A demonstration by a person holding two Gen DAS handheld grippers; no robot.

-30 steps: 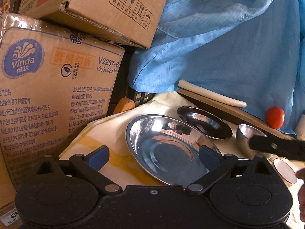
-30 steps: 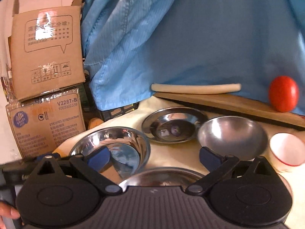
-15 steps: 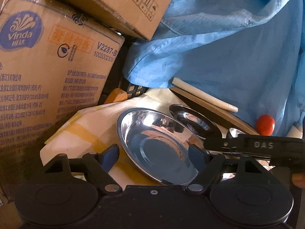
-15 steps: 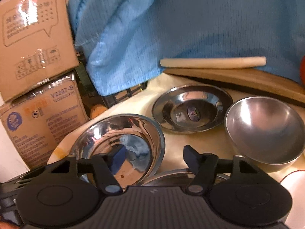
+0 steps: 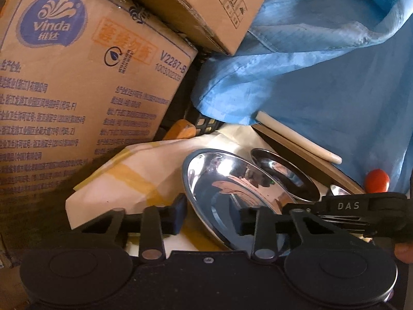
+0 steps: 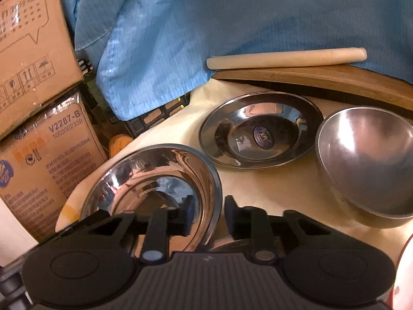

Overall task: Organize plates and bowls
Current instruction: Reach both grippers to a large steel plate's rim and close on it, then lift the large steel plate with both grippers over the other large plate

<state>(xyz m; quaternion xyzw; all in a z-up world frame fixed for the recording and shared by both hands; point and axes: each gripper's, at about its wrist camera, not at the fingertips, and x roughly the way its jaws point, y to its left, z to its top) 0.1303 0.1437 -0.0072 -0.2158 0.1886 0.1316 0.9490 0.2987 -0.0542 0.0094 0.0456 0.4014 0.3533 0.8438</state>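
Note:
A large shiny steel plate (image 5: 229,193) lies on the cream cloth; it also shows in the right wrist view (image 6: 155,180). My left gripper (image 5: 209,215) straddles its left rim, jaws partly closed with a gap. My right gripper (image 6: 205,217) straddles its right rim, jaws narrowed but apart. Behind lies a smaller steel plate (image 6: 260,131) with a sticker, also in the left wrist view (image 5: 284,173). A steel bowl (image 6: 366,162) stands at the right. Another steel rim (image 6: 224,242) peeks out under my right gripper.
Stacked cardboard boxes (image 5: 77,90) stand close on the left. Blue cloth (image 6: 232,20) hangs behind. A wooden board (image 6: 322,80) with a rolling pin (image 6: 286,56) lies at the back, a tomato (image 5: 376,180) beside it. A red-rimmed white cup (image 6: 405,271) is at right.
Both grippers moved forward and down onto the large plate's opposite rims, and both sets of jaws narrowed from wide open.

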